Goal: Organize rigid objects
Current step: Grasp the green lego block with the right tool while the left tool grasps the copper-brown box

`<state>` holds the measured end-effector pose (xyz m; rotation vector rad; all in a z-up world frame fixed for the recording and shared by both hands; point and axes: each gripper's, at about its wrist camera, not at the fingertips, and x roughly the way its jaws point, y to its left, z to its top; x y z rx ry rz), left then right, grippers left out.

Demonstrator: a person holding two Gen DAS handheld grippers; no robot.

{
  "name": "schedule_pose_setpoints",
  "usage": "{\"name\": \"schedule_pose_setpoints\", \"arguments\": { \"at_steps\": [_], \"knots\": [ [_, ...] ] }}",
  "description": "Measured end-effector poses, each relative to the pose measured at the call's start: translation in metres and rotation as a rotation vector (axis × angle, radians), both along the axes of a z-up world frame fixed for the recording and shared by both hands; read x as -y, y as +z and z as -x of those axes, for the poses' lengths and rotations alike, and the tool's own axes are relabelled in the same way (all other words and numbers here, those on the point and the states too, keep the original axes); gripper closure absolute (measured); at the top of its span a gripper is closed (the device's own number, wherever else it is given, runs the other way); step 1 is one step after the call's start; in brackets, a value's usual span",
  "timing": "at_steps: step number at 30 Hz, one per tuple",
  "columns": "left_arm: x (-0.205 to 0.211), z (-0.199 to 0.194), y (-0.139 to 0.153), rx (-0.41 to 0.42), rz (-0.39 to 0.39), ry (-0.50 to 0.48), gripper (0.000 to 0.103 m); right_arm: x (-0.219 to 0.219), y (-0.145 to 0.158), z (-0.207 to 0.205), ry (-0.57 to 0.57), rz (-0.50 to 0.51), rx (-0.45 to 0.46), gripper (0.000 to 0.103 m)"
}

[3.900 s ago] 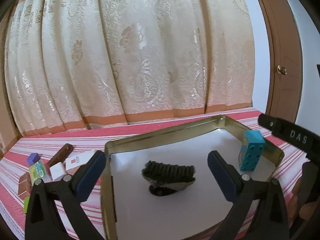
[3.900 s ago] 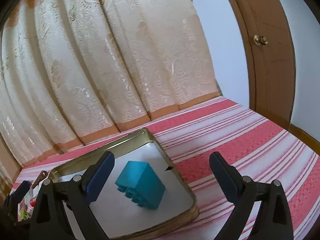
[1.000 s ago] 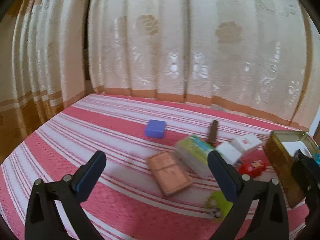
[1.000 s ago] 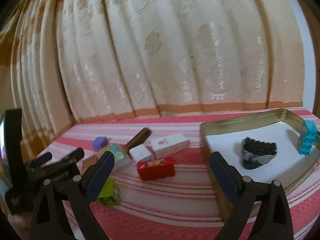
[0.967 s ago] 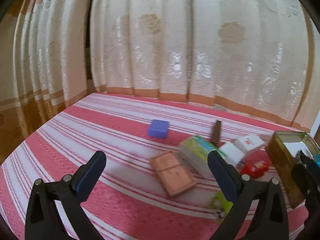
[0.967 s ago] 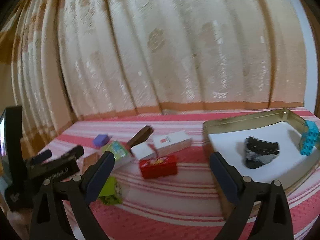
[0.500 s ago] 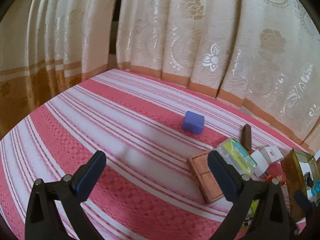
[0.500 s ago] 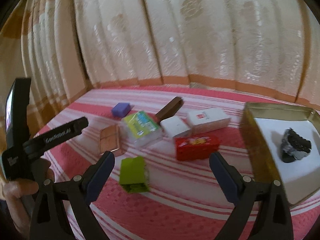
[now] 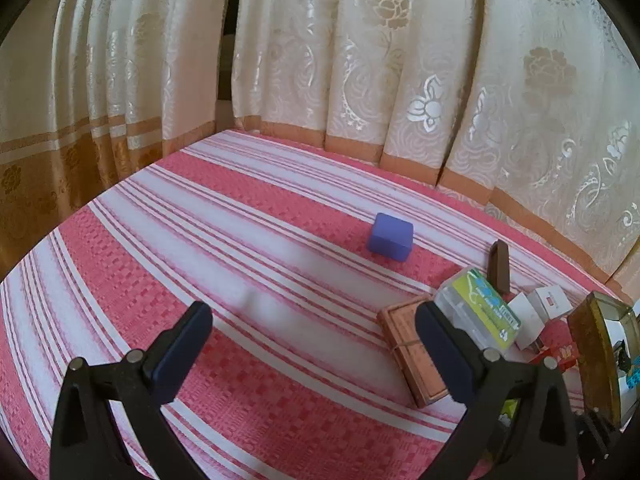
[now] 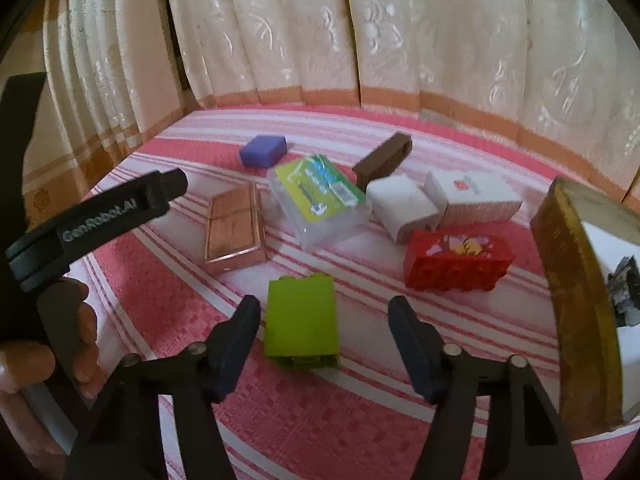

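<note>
Right wrist view is showing the right gripper closing around the green block, pads not yet touching it, while most pieces are still lying outside the tin tray on the striped cloth, the left gripper hanging apart and empty.

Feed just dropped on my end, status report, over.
Right gripper closing around green block, pads not yet touching. Left gripper open, empty, over the cloth. Gold tin to the right, path unobstructed.

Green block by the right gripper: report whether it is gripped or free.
Free. The green block lies flat on the striped cloth between the closing jaws of the right gripper; neither pad touches it yet.
</note>
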<state>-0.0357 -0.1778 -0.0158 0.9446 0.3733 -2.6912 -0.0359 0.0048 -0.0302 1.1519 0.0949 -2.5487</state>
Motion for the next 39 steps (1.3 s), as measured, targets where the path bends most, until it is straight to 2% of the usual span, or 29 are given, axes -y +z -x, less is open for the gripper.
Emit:
{"name": "schedule_pose_setpoints", "arguments": {
  "at_steps": [1, 2, 7, 11, 14, 18, 22, 25, 28, 32, 34, 38, 39],
  "knots": [
    [-0.001, 0.0, 0.0, -0.001, 0.001, -0.003, 0.001, -0.001, -0.001, 0.002, 0.003, 0.009, 0.01, 0.054],
    [-0.001, 0.0, 0.0, -0.004, 0.002, -0.009, 0.001, -0.001, -0.002, 0.003, 0.009, 0.018, 0.02, 0.059],
    [-0.013, 0.001, 0.003, -0.023, 0.036, -0.064, 0.001, -0.003, -0.003, 0.002, 0.036, 0.053, 0.032, 0.069],
    [-0.025, 0.0, 0.005, -0.04, 0.061, -0.131, 0.0, -0.02, 0.008, -0.006, -0.001, 0.136, -0.035, 0.069],
    [-0.037, 0.003, 0.005, -0.037, 0.075, -0.19, 0.0, -0.032, 0.02, -0.011, -0.069, 0.13, -0.126, 0.069],
    [-0.048, 0.011, 0.002, 0.011, 0.068, -0.232, 0.0, -0.05, 0.029, -0.015, -0.175, 0.118, -0.199, 0.069],
    [-0.057, 0.025, -0.006, 0.077, 0.06, -0.228, 0.001, -0.059, 0.031, -0.014, -0.198, 0.137, -0.201, 0.069],
    [-0.062, 0.035, -0.013, 0.144, 0.066, -0.213, 0.01, -0.059, 0.033, -0.013, -0.196, 0.141, -0.205, 0.069],
    [-0.056, 0.044, -0.023, 0.201, 0.012, -0.185, 0.011, -0.059, 0.033, -0.014, -0.191, 0.142, -0.207, 0.069],
    [-0.052, 0.041, -0.024, 0.2, 0.002, -0.162, 0.014, -0.059, 0.031, -0.013, -0.192, 0.147, -0.193, 0.069],
    [-0.048, 0.037, -0.023, 0.188, -0.006, -0.143, 0.028, -0.06, 0.03, -0.012, -0.196, 0.15, -0.187, 0.069],
    [-0.039, 0.031, -0.021, 0.159, -0.05, -0.13, 0.04, -0.063, 0.028, -0.01, -0.206, 0.163, -0.175, 0.069],
    [-0.039, 0.03, -0.021, 0.156, -0.053, -0.129, 0.046, -0.064, 0.028, -0.01, -0.207, 0.164, -0.174, 0.069]
  ]
}}
